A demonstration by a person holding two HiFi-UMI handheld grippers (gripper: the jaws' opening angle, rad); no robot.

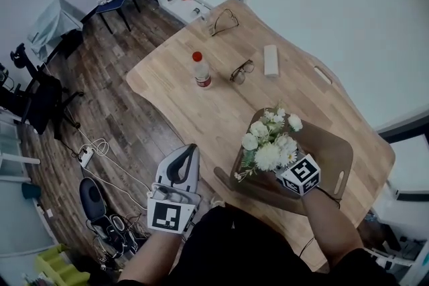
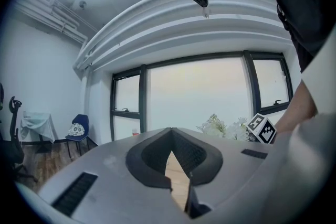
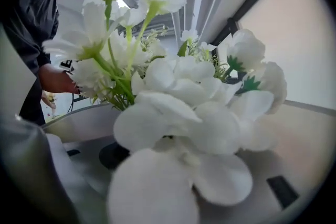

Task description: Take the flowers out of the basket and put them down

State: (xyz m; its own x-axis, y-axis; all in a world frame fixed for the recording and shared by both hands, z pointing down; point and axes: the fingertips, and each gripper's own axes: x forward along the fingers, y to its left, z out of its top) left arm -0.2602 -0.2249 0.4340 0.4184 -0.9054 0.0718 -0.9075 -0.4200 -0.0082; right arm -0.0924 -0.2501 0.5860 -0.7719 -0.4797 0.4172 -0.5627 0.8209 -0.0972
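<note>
Flowers [image 1: 270,144], white blooms on green stems, lie bunched over the near left part of the basket, with the stem ends poking out past its left rim.

Your table [image 1: 201,104] is a light wooden top with rounded corners, standing on a dark plank floor [image 1: 100,97]. The basket [image 1: 332,151] is brown, with a slot handle in its right side, and sits on the near right part of the table.

Your left gripper [image 1: 188,154] hangs off the near left edge of the table, well apart from the basket. Its own view shows the jaw tips together with nothing between them.

Your right gripper [image 1: 295,171] is at the basket, its marker cube just beside the blooms. In the right gripper view the jaws stand wide apart and the petals fill the space between and over them; the pads do not press on the bunch.

Farther along the table stand a clear bottle [image 1: 202,70] with a red cap, a small white block [image 1: 271,60], one pair of glasses [image 1: 241,71] between those two, and a second pair [image 1: 223,21] near the far edge.
</note>
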